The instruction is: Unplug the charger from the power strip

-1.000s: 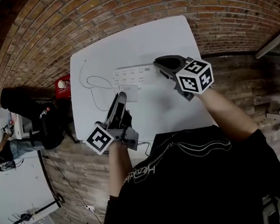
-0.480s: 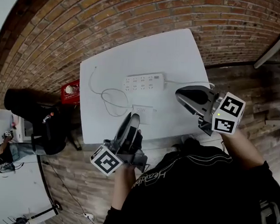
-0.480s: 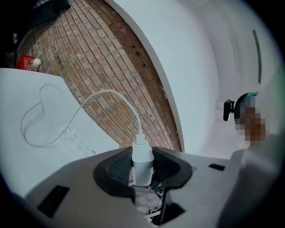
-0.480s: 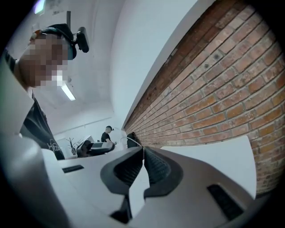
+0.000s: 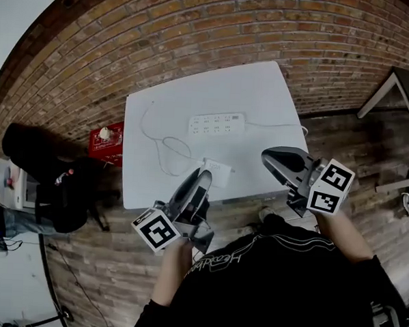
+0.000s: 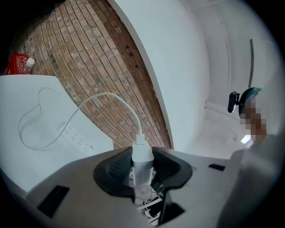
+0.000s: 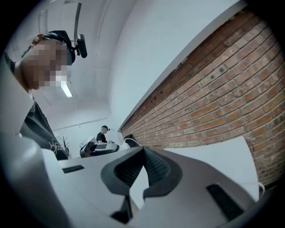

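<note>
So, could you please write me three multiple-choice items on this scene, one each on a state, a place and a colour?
1. How does the right gripper stand?
A. wide open
B. shut and empty
C. shut on a cable

2. Where is the charger?
A. in the right gripper
B. on the floor
C. in the left gripper

3. What colour is the box beside the table?
A. red
B. blue
C. green

Answers:
1 B: its jaws meet with nothing between them.
2 C: the left gripper view shows that gripper's jaws closed on it.
3 A: the head view shows it red.
</note>
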The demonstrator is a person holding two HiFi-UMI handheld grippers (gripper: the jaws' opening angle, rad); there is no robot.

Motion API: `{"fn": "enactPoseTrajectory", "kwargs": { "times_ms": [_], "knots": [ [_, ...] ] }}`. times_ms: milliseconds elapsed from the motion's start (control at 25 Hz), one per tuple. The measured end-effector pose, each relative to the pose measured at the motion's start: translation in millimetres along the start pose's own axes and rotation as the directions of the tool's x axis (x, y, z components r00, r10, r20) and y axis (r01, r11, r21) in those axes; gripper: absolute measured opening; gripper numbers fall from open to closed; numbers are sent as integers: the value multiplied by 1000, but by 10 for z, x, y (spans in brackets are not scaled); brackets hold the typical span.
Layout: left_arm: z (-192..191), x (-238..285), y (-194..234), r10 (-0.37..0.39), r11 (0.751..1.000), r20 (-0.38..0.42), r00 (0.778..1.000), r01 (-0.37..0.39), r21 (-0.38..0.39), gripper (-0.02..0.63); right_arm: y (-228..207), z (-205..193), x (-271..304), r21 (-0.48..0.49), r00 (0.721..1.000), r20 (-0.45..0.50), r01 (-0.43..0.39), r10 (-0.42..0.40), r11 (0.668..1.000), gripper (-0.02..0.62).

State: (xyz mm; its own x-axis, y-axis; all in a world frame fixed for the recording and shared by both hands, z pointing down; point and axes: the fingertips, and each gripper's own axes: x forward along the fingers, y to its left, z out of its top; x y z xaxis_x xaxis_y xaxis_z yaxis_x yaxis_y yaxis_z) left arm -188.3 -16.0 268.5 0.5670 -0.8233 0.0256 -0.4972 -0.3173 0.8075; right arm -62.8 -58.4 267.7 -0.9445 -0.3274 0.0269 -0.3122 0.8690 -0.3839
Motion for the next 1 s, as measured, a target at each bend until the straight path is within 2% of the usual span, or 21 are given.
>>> {"fn": "enactPoseTrajectory", "kwargs": {
  "times_ms": [160,320,600,1000],
  "knots": [
    [-22,-193,-46,-21,1000,-11,1000,21,18,137,224,-112,-25,-8,1000,6,23,-23,1000,-3],
    [-78,-329,-72,-31,1000,-14,999,31,2,137,389,-209,-111,-7,999,11,48,-48,999,-3],
    [-119,-384,-131,-39,999,-46,998,39,6,137,507,-212,-170,-16,997,11,76,-76,997,-3],
    [-188,-426,36,-53,996,-58,997,48,-72,137,480,-399,-133,28,994,-16,105,-104,994,-3]
  ]
}}
